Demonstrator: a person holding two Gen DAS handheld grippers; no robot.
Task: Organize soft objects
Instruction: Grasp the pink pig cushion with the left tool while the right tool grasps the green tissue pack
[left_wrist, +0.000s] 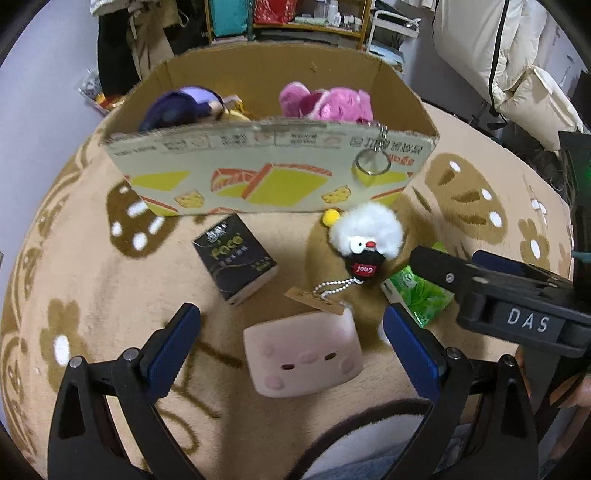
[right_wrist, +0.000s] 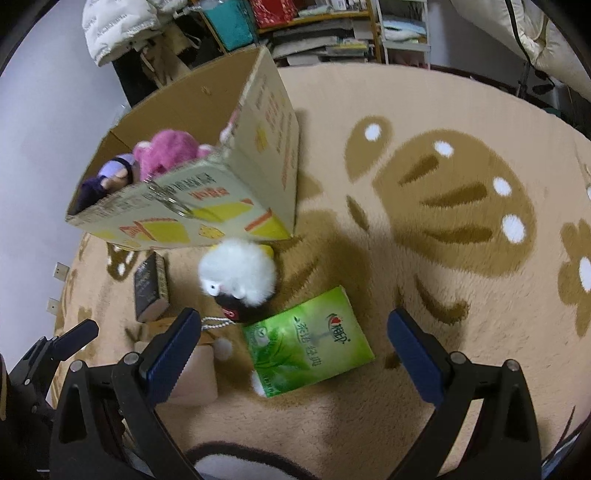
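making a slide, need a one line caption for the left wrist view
Open left gripper poised over a pink squishy block on the rug, cardboard box of plush toys beyond.

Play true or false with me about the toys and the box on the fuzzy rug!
1. The pink plush is inside the cardboard box. True.
2. The left claw is squeezing the pink squishy block. False: the claw is open and the block lies between its fingers, untouched.
3. The fluffy white toy is in the box. False: it lies on the rug in front of the box.
4. The green tissue pack lies on the rug in front of the open right claw. True.
5. A metal key ring hangs over the box's front wall. True.
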